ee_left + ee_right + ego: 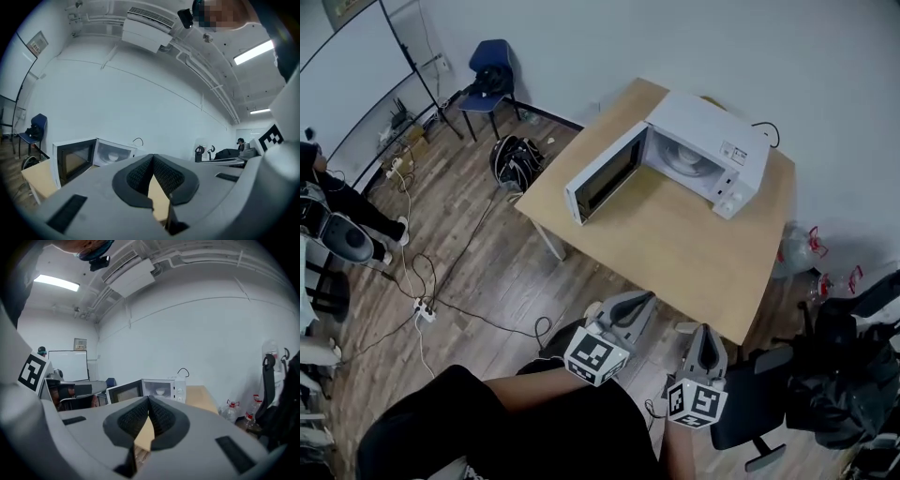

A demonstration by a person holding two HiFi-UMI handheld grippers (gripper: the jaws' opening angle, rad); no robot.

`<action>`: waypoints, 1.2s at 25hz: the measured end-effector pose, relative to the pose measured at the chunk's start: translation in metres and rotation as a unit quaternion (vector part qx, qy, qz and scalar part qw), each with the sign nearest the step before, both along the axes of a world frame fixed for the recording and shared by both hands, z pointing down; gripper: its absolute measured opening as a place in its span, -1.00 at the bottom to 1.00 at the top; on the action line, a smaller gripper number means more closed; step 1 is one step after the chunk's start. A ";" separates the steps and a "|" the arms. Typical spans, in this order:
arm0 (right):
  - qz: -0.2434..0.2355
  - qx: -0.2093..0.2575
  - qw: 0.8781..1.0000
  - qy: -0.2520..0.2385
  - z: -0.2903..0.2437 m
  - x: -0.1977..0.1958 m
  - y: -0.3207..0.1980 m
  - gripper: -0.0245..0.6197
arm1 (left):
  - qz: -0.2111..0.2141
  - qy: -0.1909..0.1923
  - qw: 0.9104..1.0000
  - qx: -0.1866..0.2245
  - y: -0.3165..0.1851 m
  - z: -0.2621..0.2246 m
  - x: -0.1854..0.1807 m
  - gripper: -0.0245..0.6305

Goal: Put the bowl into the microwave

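Observation:
The white microwave [708,155] stands at the far end of the wooden table [675,244], its door [605,173] swung open to the left. A white bowl [682,161] sits inside on the turntable; it also shows as a small bowl [160,392] in the right gripper view and a pale bowl [114,157] in the left gripper view. My left gripper [645,297] hangs just off the table's near edge, jaws shut and empty. Beside it my right gripper [706,330] is likewise shut with nothing between its pads. Both point toward the microwave from well short of it.
A blue chair [487,80] and a black backpack [517,159] are on the floor to the left, with cables [422,305] trailing. A black office chair [759,403] sits at the near right. Water bottles [806,248] stand right of the table. A person's legs [337,202] show at far left.

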State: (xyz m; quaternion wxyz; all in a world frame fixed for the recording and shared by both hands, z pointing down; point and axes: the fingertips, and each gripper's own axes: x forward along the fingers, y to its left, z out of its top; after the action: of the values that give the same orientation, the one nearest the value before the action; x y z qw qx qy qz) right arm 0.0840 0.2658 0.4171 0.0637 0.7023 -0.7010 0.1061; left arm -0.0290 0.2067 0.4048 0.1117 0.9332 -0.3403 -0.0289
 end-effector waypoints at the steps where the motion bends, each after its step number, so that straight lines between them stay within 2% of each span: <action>1: -0.002 0.002 1.000 0.002 0.001 -0.001 0.011 -0.74 | 0.000 -0.007 1.000 0.007 0.015 -0.001 0.002 -0.89; 5: -0.006 0.006 1.000 -0.007 0.008 -0.015 0.056 -0.74 | 0.004 -0.037 0.999 0.023 0.075 0.005 0.001 -0.89; 11: -0.034 0.003 0.999 -0.005 0.002 -0.038 0.101 -0.74 | -0.001 -0.052 0.998 0.016 0.120 0.007 -0.009 -0.89; 14: -0.041 0.009 0.999 0.017 -0.006 -0.033 0.111 -0.74 | 0.000 -0.050 0.999 0.017 0.131 0.004 -0.012 -0.89; 20: -0.004 0.013 0.999 0.038 -0.022 -0.018 0.122 -0.74 | 0.014 -0.044 0.999 0.028 0.135 -0.014 -0.004 -0.89; 25: 0.007 0.026 0.998 0.058 -0.032 -0.013 0.124 -0.74 | -0.010 -0.041 0.999 0.025 0.136 -0.018 -0.012 -0.89; 30: 0.001 0.032 0.997 0.066 -0.031 -0.017 0.132 -0.74 | -0.011 -0.045 0.998 0.041 0.139 -0.017 -0.016 -0.89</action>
State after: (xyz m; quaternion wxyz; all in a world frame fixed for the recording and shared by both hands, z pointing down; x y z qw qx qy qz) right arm 0.0669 0.3979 0.3860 0.0869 0.7103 -0.6975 0.0375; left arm -0.0451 0.3453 0.3874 0.0577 0.9335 -0.3539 -0.0020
